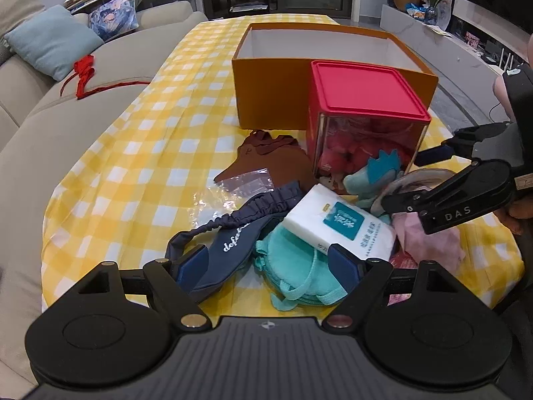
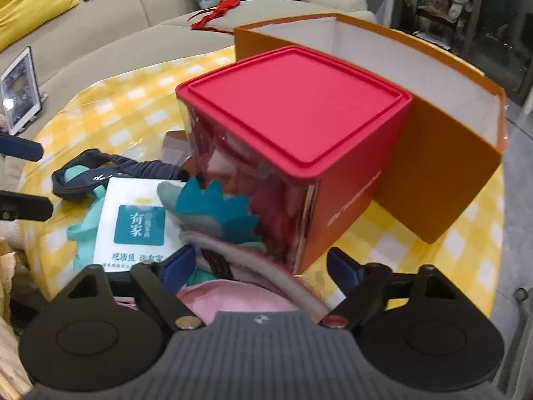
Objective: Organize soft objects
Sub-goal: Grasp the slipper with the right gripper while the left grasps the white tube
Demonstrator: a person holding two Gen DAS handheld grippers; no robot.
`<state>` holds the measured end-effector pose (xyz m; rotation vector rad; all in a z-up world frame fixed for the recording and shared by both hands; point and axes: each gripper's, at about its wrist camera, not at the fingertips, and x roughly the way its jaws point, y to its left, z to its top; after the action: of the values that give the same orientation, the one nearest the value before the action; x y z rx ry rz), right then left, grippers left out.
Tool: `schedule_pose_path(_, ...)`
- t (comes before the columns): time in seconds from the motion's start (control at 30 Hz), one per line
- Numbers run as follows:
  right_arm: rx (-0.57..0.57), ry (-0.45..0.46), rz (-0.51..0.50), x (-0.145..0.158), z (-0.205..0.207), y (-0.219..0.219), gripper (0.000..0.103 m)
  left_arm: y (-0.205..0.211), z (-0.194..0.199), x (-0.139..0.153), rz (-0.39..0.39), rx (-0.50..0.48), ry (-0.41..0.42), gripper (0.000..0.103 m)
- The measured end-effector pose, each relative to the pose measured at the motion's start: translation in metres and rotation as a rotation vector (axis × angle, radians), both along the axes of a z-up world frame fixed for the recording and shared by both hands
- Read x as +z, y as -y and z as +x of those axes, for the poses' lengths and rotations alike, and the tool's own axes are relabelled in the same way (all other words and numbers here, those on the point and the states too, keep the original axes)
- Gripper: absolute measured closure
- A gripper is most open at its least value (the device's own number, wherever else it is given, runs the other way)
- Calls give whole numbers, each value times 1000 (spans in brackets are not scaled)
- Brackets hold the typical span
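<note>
Landmark: the red-lidded box (image 1: pixel 368 116), clear-walled w/ pink and red soft stuff inside, standing on the yellow checked tabletop (image 1: pixel 133 153).

Behind the box and touching its back: an open orange box (image 1: pixel 266 96) w/ a white inside.

Left of the red-lidded box: a flat brown cloth piece (image 1: pixel 266 160) w/ a clear plastic bag (image 1: pixel 240 186) partly over it.

In front of the box, the soft pile:
- teal-and-grey plush toy (image 1: pixel 379 173) leaning on the box's front wall
- white tissue pack (image 1: pixel 339 225) w/ a teal label, lying partly on the plush and on a mint pouch (image 1: pixel 293 273)
- navy sleep mask (image 1: pixel 230 246) w/ white script, left of the pack, its gathered strap running back toward the brown cloth
- pink cloth (image 1: pixel 426 243) at the pile's right end, next to a grey rounded item, prob. another mask; view too blurred to be sure.

Left tongs (image 1: pixel 271 266): fingers spread wide, nothing held, low over the navy mask and mint pouch.

Right tongs (image 2: pixel 260 266): fingers also spread wide and not gripping, close in front of the red-lidded box, above the pink cloth and the plush.

Off the tabletop, left of the box: a beige sofa (image 1: pixel 83 106) w/ a red ribbon (image 1: pixel 83 76) on it.
</note>
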<state>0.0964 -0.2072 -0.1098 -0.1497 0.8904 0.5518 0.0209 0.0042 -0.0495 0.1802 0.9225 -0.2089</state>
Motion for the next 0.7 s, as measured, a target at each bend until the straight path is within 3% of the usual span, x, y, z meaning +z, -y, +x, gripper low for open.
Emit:
schedule_pose_path(0.07, 29, -16, -4, -1, -2, -1, 37, -1, 1, -3, 4, 4, -8, 8)
schedule_pose_path(0.2, 71, 31, -114, -2, -13, -8, 57, -2, 2, -8, 9, 12, -33, 8)
schedule_pose_path(0.27, 71, 27, -134, -1, -15, -5, 82, -2, 1, -8, 18, 10, -33, 8)
schedule_pose_path(0.5, -60, 4, -59, 15, -31, 16, 87, -2, -1, -4, 21, 0, -15, 8)
schedule_pose_path(0.7, -366, -17, 89, 46, -63, 43, 89, -5, 3, -5, -1, 18, -27, 8)
